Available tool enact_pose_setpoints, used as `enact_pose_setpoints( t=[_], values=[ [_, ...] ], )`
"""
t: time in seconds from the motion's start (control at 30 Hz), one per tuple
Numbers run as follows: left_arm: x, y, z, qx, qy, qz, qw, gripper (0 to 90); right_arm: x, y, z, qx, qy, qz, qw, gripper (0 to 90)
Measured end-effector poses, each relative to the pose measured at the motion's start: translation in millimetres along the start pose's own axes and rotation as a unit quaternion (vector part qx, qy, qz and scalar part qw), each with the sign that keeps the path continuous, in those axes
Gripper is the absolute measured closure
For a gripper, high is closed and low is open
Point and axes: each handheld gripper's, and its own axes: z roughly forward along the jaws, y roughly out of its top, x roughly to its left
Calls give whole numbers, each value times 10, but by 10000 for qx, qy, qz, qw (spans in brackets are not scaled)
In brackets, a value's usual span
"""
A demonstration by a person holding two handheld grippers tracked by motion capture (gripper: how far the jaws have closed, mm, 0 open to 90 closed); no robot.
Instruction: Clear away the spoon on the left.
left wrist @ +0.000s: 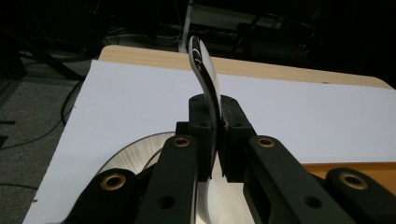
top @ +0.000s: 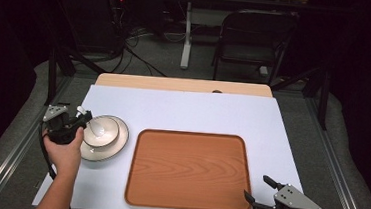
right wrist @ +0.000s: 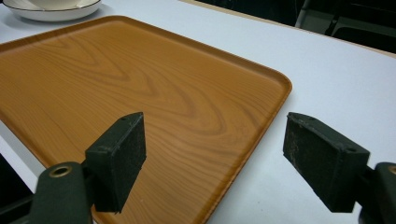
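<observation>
Left: my left gripper (top: 83, 117), jaws clamped on a white spoon (left wrist: 205, 74), sits over the bowl (top: 102, 129) and plate (top: 115, 146) near the table's (top: 188, 109) left edge. Centre: bare tray (top: 188, 170). Right: my right gripper (top: 259, 189), jaws wide, at the near-right corner.

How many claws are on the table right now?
2. The left claw is by the white bowl, clamped on a white ceramic spoon. The right claw hangs open near the wooden tray's corner.

Bright overhead light on the table (top: 183, 109), dark surroundings, soft focus.
</observation>
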Motion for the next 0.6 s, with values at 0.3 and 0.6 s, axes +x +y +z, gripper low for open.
enact_pose_setpoints(
  t=[0.3,0.6],
  values=[
    [-132,143,-121,-84,-114,240,9996,853,1,0,1,-2,-7,-6,10000,207],
    [-235,233,-227,-148,-272,388,9988,853,1,0,1,1,-8,3,10000,207]
  ],
)
